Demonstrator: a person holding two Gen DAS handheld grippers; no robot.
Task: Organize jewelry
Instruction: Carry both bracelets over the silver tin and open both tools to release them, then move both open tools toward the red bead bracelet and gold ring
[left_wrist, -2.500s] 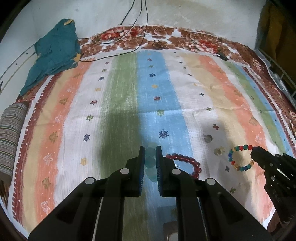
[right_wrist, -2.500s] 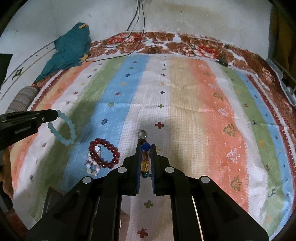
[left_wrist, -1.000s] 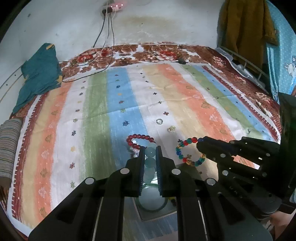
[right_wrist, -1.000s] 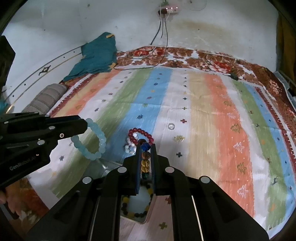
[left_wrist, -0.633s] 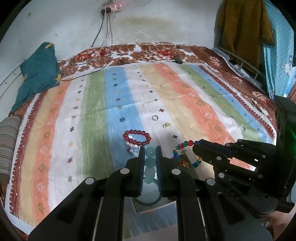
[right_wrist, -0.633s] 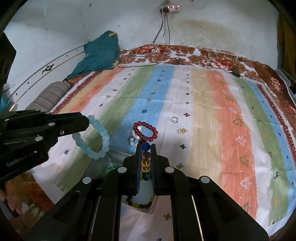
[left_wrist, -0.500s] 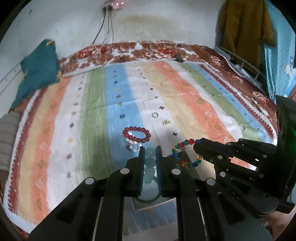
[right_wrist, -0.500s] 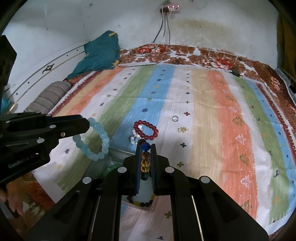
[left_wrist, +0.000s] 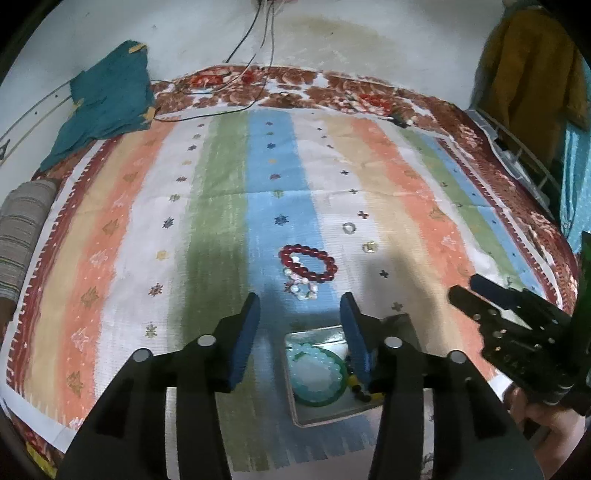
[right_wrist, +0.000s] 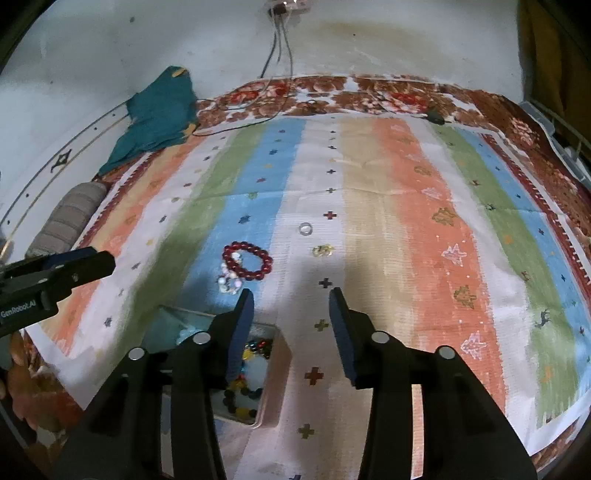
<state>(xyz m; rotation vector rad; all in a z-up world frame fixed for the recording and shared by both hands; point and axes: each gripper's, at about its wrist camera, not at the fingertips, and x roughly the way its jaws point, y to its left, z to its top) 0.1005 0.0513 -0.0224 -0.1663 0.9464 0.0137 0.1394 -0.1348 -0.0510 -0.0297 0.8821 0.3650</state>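
A small clear box (left_wrist: 400, 320) lies on the striped cloth near its front edge. In it lie the pale aqua bead bracelet (left_wrist: 317, 360) and the multicoloured bead bracelet (right_wrist: 246, 384). My left gripper (left_wrist: 300, 312) is open and empty above the box. My right gripper (right_wrist: 291, 306) is open and empty just right of the box (right_wrist: 275, 369). A red bead bracelet (left_wrist: 308, 258) and a small white bead bracelet (left_wrist: 301, 286) lie on the blue stripe beyond the box. A clear ring (left_wrist: 348, 228) and a small gold piece (left_wrist: 368, 246) lie further right.
A teal cloth (left_wrist: 107, 99) lies at the far left corner, with cables (left_wrist: 255, 48) hanging from the wall. A striped bolster (left_wrist: 20, 229) lies at the left edge. A wire rack (left_wrist: 517, 155) and hanging clothes stand at the right.
Both grippers have opened over the box. The aqua bracelet has dropped from the left and the multicoloured bracelet from the right, and both now lie in the box.
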